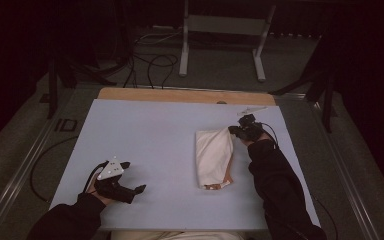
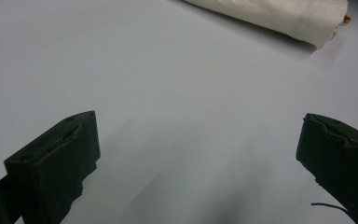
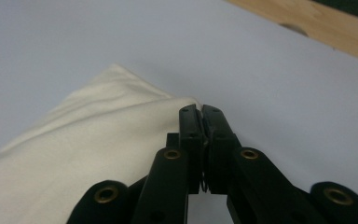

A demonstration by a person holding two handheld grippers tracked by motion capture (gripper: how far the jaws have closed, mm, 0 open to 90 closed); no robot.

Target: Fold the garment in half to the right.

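The high view is dim, and the room around the table [image 1: 145,135] is almost black. The gripper views are brighter, with soft, even light and no glare. A faint grey shadow lies on the table between the left gripper's jaws, which look blurry up close. The cloth [image 3: 74,154] looks sharp

Both forearms wear black long sleeves [image 1: 280,185] that end at the wrists. The left gripper [image 1: 139,189] is black, topped by a grey 3-cornered plate [image 1: 111,169] with small dark dots, and a black cable loops from it beside the plate. The right gripper [image 3: 201,112] is black too — 2 flat blocky jaws on hinged links with 4 brass-coloured rivets [image 3: 172,154] behind the jaws.
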